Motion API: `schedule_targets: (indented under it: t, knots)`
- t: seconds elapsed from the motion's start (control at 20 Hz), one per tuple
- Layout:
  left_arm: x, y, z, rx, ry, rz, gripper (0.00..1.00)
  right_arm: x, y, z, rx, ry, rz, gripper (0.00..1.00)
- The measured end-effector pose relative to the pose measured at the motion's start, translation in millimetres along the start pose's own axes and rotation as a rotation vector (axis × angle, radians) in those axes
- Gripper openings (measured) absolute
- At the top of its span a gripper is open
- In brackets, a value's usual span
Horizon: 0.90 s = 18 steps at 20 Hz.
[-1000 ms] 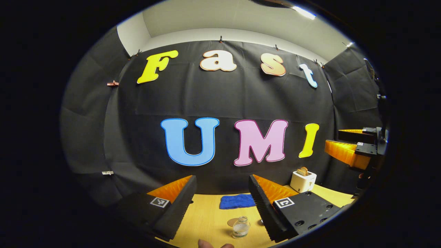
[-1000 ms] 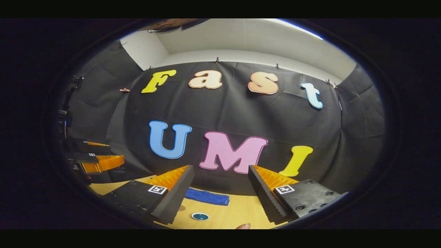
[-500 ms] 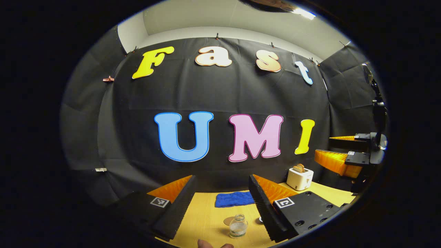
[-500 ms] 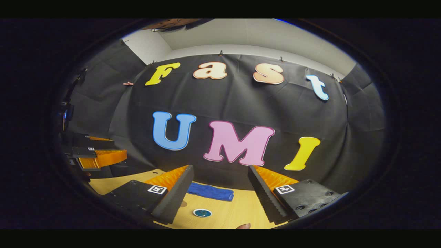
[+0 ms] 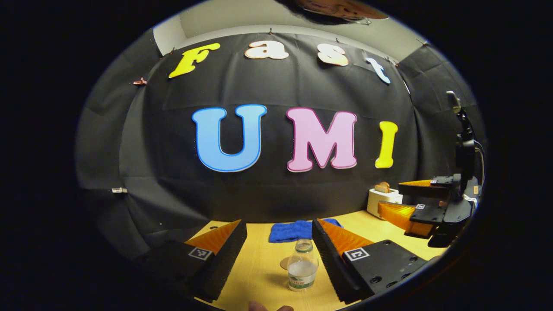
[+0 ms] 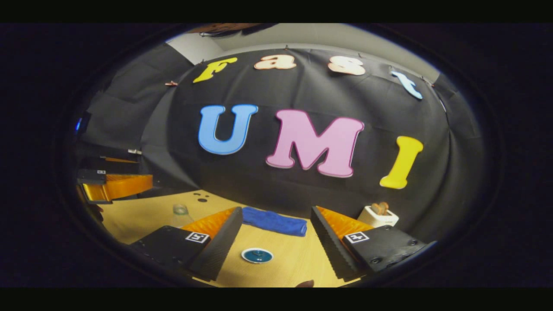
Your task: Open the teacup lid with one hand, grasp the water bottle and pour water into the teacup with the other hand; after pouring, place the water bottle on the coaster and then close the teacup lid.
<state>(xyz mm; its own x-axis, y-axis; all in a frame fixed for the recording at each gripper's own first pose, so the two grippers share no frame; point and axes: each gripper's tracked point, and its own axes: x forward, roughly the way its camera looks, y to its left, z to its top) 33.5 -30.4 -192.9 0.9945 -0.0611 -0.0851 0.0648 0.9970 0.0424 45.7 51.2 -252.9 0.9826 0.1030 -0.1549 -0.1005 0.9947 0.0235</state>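
Water bottle [image 5: 302, 268], small, clear plastic, uncapped as far as I can tell, stands upright on the light wooden table [image 5: 259, 276], partly filled with water. Landmark = this bottle. Left gripper [image 5: 278, 255] has its fingers spread wide and empty, the bottle just ahead between them, not touching either. Round tan coaster [image 5: 284, 263] lies flat just behind the bottle, touching or nearly so at its base. Folded blue cloth [image 5: 293, 230] sits farther behind the bottle, near the wall. White toaster [image 5: 382, 199] with bread slices in its slots is well off to the bottle's right. Right gripper [image 6: 276, 248] is also spread wide, empty, above the table on the bottle's right; in the right gripper view a round teal lid [image 6: 257, 255] of the teacup lies between its fingers, cup body under it too small to make out, contents hidden. Nothing grasped yet, lid apparently on. Risks, my guess: a finger closing off-centre could nudge the light bottle over and spill through the open neck; a high grip near the narrow neck could let it swing; the flat lid offers little to pinch and may slip or drag the teacup; pouring before the lid is off wets the table.
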Motion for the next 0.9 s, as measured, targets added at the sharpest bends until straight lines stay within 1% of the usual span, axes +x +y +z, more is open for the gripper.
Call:
schedule_targets:
  t: [0.15,0.3,0.45,0.55,0.65,0.7,0.85,0.9]
  knots:
    - [10,-11,-44,0.021,0.034,-0.012,0.95,21,2,-57,0.003,0.048,0.010,0.97]
    - [19,-23,-84,0.006,0.077,-0.029,0.93,40,8,-102,-0.004,0.088,0.032,0.98]
    - [25,-25,-108,0.008,0.100,-0.026,0.94,54,22,-143,0.045,0.156,0.068,0.96]
    - [28,-26,-118,-0.001,0.113,-0.013,0.94,64,27,-159,0.048,0.183,0.077,0.96]
    - [32,-27,-127,-0.007,0.129,-0.010,0.94,72,30,-173,0.041,0.214,0.089,0.87]
    - [32,-28,-131,-0.010,0.130,-0.007,0.94,75,32,-181,0.049,0.230,0.099,0.78]
    - [38,-32,-137,-0.022,0.144,-0.011,0.94,80,37,-197,0.086,0.273,0.121,0.67]
    - [39,-34,-141,-0.029,0.150,-0.012,0.94,79,39,-199,0.097,0.283,0.131,0.61]
